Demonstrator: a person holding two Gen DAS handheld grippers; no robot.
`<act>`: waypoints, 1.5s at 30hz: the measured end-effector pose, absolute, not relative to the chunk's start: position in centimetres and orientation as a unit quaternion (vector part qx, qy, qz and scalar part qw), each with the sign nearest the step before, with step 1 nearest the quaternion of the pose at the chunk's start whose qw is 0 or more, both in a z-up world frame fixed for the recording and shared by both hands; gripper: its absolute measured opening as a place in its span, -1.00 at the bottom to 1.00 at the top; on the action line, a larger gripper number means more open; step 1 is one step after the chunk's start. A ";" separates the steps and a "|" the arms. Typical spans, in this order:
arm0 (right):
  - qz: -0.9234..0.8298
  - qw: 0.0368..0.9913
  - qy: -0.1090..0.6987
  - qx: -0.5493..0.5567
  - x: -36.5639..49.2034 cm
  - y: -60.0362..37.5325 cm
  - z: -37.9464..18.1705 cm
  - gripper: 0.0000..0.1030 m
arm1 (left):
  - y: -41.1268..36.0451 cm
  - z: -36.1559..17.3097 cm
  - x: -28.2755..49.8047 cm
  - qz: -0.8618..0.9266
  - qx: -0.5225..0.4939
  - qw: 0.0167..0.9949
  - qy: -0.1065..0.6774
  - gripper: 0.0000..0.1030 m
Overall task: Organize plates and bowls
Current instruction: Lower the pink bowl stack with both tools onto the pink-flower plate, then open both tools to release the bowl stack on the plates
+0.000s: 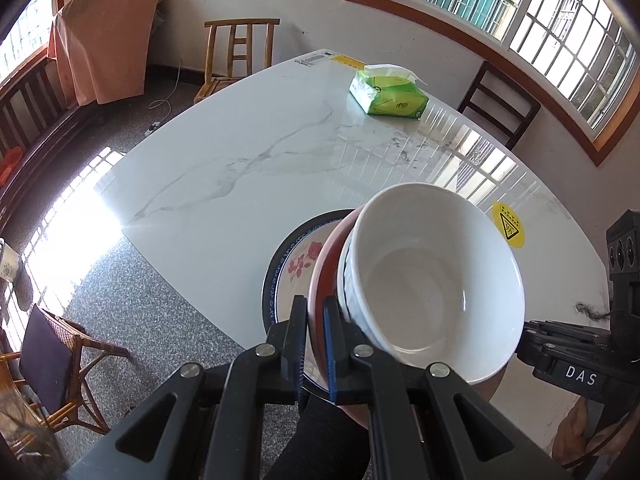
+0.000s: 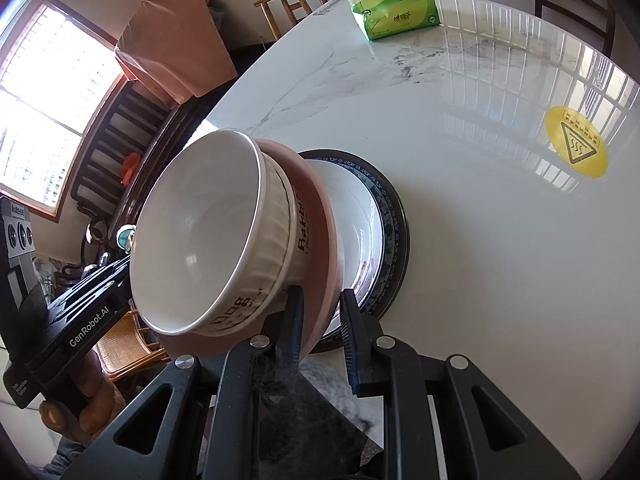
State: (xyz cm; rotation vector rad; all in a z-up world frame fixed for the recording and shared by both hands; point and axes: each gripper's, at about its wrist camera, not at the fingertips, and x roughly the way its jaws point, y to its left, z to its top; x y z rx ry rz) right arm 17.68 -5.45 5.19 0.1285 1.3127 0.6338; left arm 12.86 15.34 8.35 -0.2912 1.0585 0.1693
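While both sets of jaws pinch opposite rims of the pink round plate (image 2: pixel 320 240) bearing stacked white ceramic bowls (image 1: pixel 432 280), lowering it level onto the blue-rimmed floral plate (image 1: pixel 288 264) comes next.

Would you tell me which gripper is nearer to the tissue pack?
Neither, clearly. The left gripper and the right gripper both clamp the pink plate's rim at the near table edge, on opposite sides, each far from the tissue pack.
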 end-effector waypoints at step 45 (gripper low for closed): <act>0.281 0.780 0.554 0.074 17.1 -4.5 4.6 -0.57 | 15.8 5.6 12.2 0.099 -0.089 0.899 0.417 -0.71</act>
